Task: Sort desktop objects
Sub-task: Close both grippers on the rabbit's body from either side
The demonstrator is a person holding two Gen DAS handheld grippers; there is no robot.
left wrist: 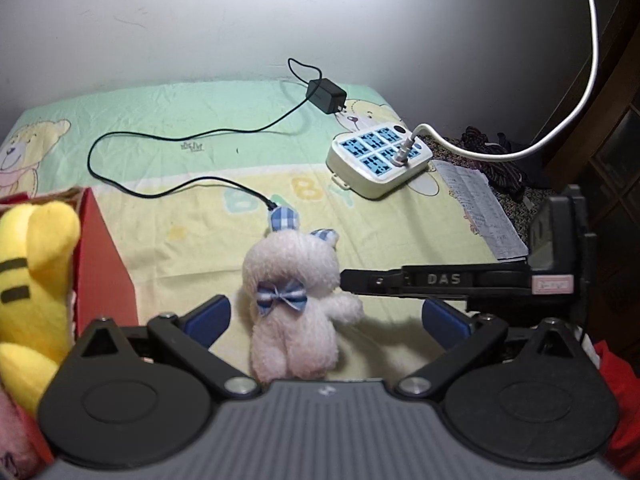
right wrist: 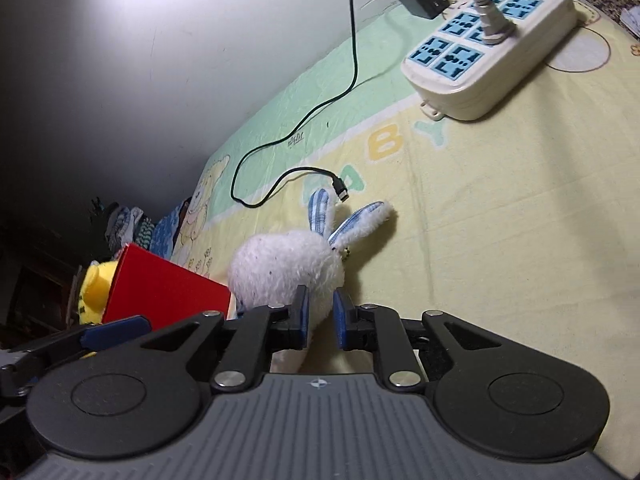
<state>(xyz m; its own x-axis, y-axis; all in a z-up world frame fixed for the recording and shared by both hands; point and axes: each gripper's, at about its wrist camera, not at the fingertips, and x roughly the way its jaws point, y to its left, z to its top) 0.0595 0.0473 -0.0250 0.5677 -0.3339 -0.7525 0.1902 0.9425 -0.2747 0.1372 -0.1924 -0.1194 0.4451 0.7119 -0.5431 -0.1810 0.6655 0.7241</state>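
A small white plush rabbit (left wrist: 294,300) with blue-checked ears and a blue striped bow sits upright on a desk draped in a pale green and yellow sheet (left wrist: 200,208) printed with cartoon bears and the word "BABY". The right tongs (right wrist: 320,322) are closed on the rabbit, their blue pads pinching the plush from either side; in the left wrist view they reach in from the right and meet the toy's outstretched arm. The left tongs (left wrist: 326,318) stand wide open, one blue pad on each side of the rabbit, touching neither flank.

Just to the left of the rabbit stands a red box (left wrist: 102,264) holding a yellow plush toy (left wrist: 30,280) with dark stripes. Behind the rabbit's ears lies the free end of a thin black cable (left wrist: 160,136), which loops across the sheet to a black charger (left wrist: 326,96) resting near the wall. To the right of the charger sits a cream power strip (left wrist: 378,160) with blue sockets, a white plug (left wrist: 406,150) seated in one of them. A printed sheet of paper (left wrist: 480,208) lies beyond the strip at the desk's edge.
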